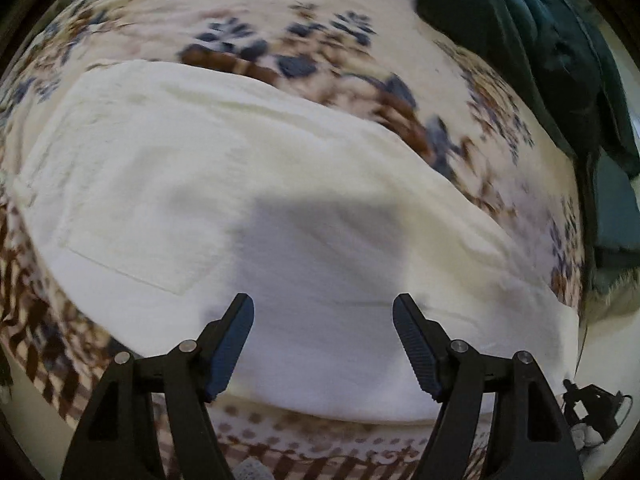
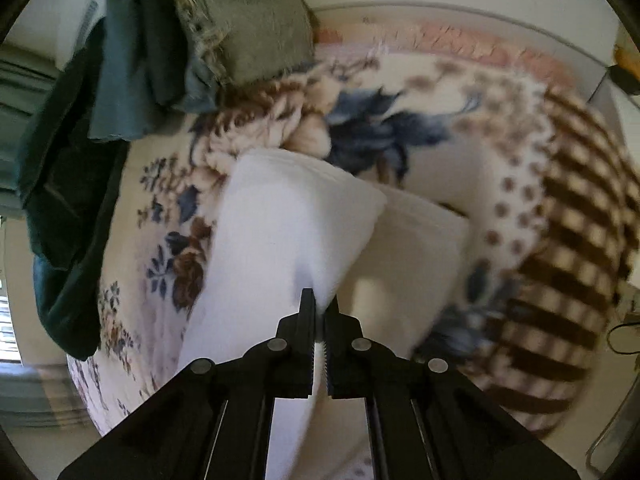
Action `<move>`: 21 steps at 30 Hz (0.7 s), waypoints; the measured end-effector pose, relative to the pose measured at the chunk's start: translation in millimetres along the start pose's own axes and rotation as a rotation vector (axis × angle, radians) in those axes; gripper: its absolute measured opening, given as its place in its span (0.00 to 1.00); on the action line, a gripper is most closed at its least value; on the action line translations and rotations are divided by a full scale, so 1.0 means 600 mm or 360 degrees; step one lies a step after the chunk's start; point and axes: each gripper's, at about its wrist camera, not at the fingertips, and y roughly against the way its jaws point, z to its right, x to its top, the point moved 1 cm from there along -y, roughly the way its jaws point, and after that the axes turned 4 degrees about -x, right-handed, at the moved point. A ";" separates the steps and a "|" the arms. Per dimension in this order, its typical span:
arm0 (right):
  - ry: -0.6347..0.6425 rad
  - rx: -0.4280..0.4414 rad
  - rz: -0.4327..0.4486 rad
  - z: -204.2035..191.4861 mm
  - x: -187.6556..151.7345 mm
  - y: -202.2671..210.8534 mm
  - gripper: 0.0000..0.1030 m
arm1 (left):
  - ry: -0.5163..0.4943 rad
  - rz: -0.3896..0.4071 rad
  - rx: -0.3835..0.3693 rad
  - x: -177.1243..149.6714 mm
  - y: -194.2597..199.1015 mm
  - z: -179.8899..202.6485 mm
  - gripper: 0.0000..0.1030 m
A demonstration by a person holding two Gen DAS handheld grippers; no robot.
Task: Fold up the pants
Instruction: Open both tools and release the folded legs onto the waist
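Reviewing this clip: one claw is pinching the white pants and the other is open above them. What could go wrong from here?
1. The right claw grips only a thin edge of the white pants; the cloth could slip out if it is pulled.
2. The left claw is open and holds nothing, so lifting from one side may undo the fold or drag the pants askew.
3. The blanket underneath looks soft and could get pinched or bunch up.

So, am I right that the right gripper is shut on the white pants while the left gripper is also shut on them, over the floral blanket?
Not quite: the left gripper is open, its fingers spread apart above the white pants with nothing pinched, as the left wrist view shows. The right gripper is indeed shut on the pants, over the floral blanket.
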 end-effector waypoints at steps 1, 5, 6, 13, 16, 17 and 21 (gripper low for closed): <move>0.0019 -0.0004 -0.0014 0.006 -0.004 0.002 0.04 | -0.0034 -0.0012 0.0006 -0.004 -0.004 0.010 0.68; 0.0094 -0.0127 -0.0113 0.035 -0.007 -0.024 0.19 | -0.0130 -0.0067 -0.0004 -0.028 -0.012 0.027 0.68; 0.0070 -0.0113 -0.0140 0.048 -0.002 -0.031 0.31 | -0.0145 -0.0095 -0.0007 -0.034 -0.020 0.031 0.68; -0.0283 0.0221 -0.0052 0.107 0.041 -0.039 0.52 | -0.0202 -0.0227 0.0036 -0.064 -0.064 0.029 0.68; -0.0324 0.0272 -0.0038 0.106 0.049 -0.052 0.21 | -0.0220 -0.0235 0.0069 -0.068 -0.079 0.032 0.68; -0.0293 0.0251 -0.0045 0.097 0.051 -0.052 0.11 | -0.0225 -0.0239 0.0080 -0.069 -0.084 0.032 0.68; -0.0164 0.0194 0.0075 0.066 0.050 -0.002 0.07 | -0.0216 -0.0255 0.0088 -0.068 -0.095 0.032 0.70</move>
